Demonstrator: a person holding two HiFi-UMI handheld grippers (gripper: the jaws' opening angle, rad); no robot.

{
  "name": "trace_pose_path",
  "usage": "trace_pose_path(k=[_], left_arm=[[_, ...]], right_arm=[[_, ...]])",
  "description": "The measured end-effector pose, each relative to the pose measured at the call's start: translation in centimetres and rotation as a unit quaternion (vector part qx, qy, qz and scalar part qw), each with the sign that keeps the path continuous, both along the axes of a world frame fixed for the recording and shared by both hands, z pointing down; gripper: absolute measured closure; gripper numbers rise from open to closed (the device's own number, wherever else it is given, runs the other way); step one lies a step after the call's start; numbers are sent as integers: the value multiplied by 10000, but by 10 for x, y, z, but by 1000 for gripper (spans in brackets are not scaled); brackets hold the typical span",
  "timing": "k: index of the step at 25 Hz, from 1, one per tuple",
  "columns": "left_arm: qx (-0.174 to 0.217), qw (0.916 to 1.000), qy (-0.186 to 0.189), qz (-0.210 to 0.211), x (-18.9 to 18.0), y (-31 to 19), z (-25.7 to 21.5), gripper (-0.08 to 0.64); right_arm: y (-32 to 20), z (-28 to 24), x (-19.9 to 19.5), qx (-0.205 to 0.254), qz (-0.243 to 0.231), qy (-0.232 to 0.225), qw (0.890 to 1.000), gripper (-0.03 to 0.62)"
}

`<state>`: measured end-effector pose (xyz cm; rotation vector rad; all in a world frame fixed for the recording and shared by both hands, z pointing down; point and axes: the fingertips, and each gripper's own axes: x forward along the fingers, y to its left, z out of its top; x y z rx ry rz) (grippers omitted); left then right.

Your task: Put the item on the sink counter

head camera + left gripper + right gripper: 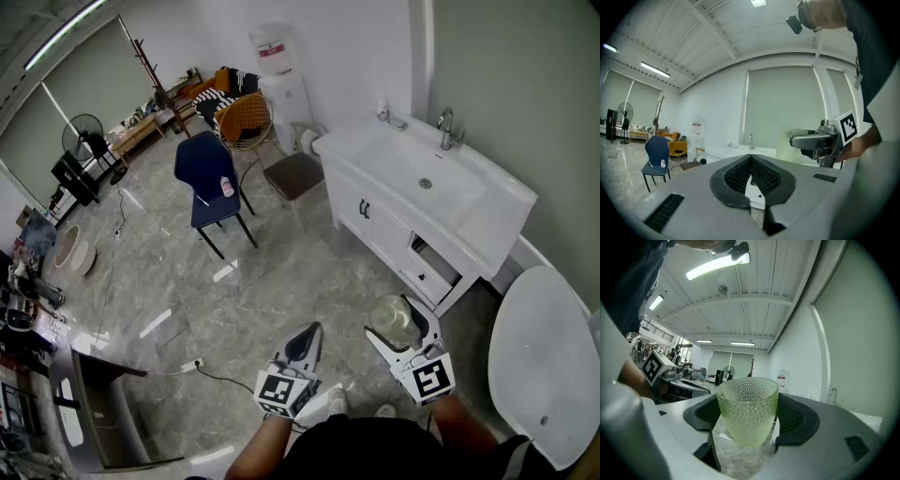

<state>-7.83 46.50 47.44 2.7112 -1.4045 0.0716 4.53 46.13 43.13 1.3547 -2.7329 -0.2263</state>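
Observation:
A pale green dimpled glass cup (748,414) stands upright between the jaws of my right gripper (749,420), which is shut on it. In the head view the cup (394,321) hangs above the floor, in front of the white sink counter (497,202) with its basin (427,178) and faucet (447,128). My left gripper (306,343) is shut with nothing in it, held to the left of the right gripper (405,333). In the left gripper view the jaws (751,169) meet, and the right gripper with the cup (806,136) shows at the right.
The sink cabinet has an open drawer (433,267) facing me. A white toilet lid (544,356) is at the lower right. A blue chair (211,178), a brown stool (293,175), a wicker chair (246,120) and a water dispenser (279,80) stand farther back on the marble floor.

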Motion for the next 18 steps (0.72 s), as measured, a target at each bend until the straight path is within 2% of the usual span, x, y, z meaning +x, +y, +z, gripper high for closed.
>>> trace_pose_path(k=[8, 14, 18], left_arm=[[-21, 10000, 19, -24, -13, 6, -1, 548], [-13, 10000, 89, -41, -32, -2, 2, 548], [1, 9999, 131, 44, -50, -11, 1, 546]], right_arm=[[3, -5, -13, 100, 3, 80, 9999, 213], [-4, -5, -29, 52, -27, -174, 9998, 210], [-15, -7, -47, 42, 29, -120, 9999, 210]])
